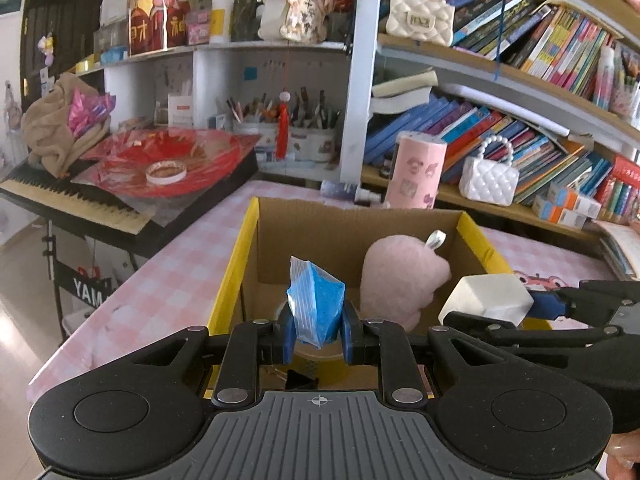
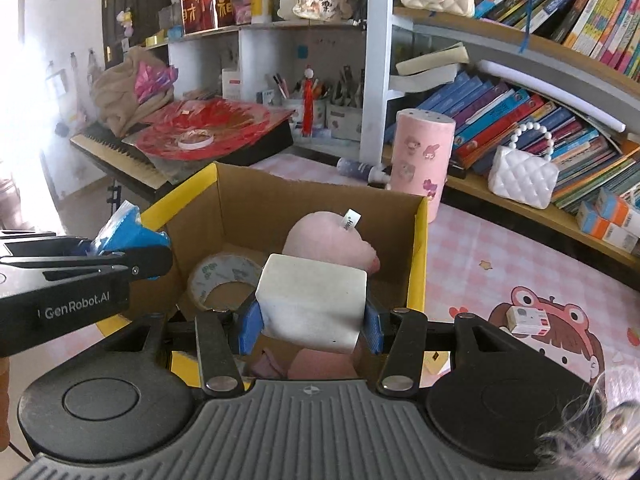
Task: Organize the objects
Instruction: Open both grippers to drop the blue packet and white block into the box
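Two hand-held grippers hover side by side at the near edge of an open cardboard box [image 2: 320,208]. Nearest, the left hand-held gripper [image 1: 318,330] is clenched on a small blue plastic bag [image 1: 316,304], which stands upright between its blue pads. Beside it, the right hand-held gripper [image 2: 312,320] is clamped on a white block [image 2: 314,304], gripped by its two sides above the box's near rim. Inside the box lie a roll of tape [image 2: 224,276] toward the left and a pink plush toy [image 2: 328,236] with a white tag toward the right, both just beyond the held things. The box has yellow-edged flaps and sits on a counter [image 2: 500,256] covered in a pink checked cloth. Farther right on that cloth lies a small white and red carton [image 2: 526,320]. Past the box stands a tall pink cylinder [image 2: 422,156], then a white quilted handbag [image 2: 524,176] on a shelf of leaning books [image 2: 520,116]. Far left, red sheets cover a keyboard [image 1: 80,200].
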The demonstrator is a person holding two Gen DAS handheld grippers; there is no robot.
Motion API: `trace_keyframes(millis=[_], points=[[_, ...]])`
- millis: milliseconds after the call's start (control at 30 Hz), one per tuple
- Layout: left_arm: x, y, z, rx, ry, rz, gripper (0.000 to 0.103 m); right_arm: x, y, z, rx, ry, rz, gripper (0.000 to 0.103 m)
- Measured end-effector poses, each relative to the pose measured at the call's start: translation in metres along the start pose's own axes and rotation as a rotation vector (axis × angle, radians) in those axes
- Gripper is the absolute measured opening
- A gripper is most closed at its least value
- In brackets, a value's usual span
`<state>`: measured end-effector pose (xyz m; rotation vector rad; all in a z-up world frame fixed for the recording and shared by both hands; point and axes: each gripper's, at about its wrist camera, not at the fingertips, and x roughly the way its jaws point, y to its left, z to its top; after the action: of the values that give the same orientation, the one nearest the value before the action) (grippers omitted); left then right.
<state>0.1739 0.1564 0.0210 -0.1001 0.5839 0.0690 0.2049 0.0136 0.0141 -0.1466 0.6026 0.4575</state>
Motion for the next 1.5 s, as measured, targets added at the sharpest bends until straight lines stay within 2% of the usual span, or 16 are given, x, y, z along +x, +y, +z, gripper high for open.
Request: trace_keyframes(millis=[700, 1033, 1167, 1200, 1300, 1500], points=[[0.017, -0.001, -0.008, -0.013, 0.079, 0.032, 0.020, 0.021, -0.007, -0.002, -0.026, 0.059, 0.049, 0.048], [0.013, -0.002, -0.008, -0.001, 0.074, 0.019, 0.021, 0.022, -0.007, -0.004, -0.023, 0.072, 0.051, 0.048], [0.008, -0.004, -0.008, 0.007, 0.061, 0.007, 0.026, 0.021, -0.007, -0.004, -0.019, 0.071, 0.049, 0.049], [0.007, -0.005, -0.008, 0.008, 0.060, 0.005, 0.032, 0.020, -0.006, -0.004, -0.018, 0.069, 0.049, 0.049], [0.001, -0.006, -0.008, 0.013, 0.039, 0.012, 0.043, 0.016, -0.004, -0.004, -0.015, 0.055, 0.046, 0.050], [-0.014, -0.002, -0.007, -0.007, 0.009, 0.014, 0.054, 0.006, -0.002, -0.005, -0.006, 0.039, 0.030, 0.050]])
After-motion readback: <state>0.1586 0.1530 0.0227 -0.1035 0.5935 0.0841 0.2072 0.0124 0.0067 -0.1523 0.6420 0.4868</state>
